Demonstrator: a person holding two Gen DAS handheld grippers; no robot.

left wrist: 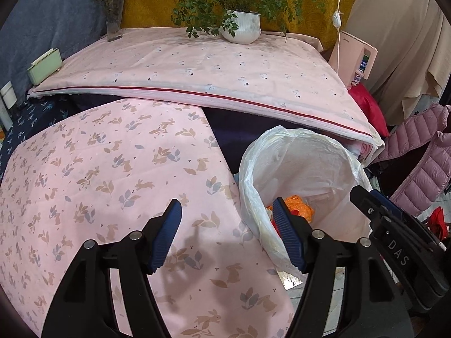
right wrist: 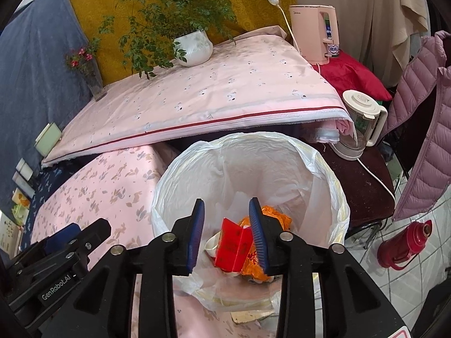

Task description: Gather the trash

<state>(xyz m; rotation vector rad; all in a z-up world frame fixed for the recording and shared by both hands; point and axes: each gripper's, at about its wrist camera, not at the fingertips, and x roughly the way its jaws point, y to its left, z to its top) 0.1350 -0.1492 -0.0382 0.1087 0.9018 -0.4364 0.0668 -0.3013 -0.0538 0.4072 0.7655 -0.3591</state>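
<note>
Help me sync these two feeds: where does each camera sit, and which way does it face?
Left wrist: on the left gripper, open above the pink cloth, facing the table; the right gripper shows at right.
Right wrist: on the right gripper, open over the bin, looking down at red and orange trash.
Shared: bin, table, plant, vase.

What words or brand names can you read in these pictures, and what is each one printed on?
"DAS": on the right gripper body.
"GenRobot.AI": on the left gripper body.
"Midea": on the pink dispenser, faint.
Red packet in the bin: printed marks, too blurred to read.
Dispenser's front stickers: too small to read.
</note>
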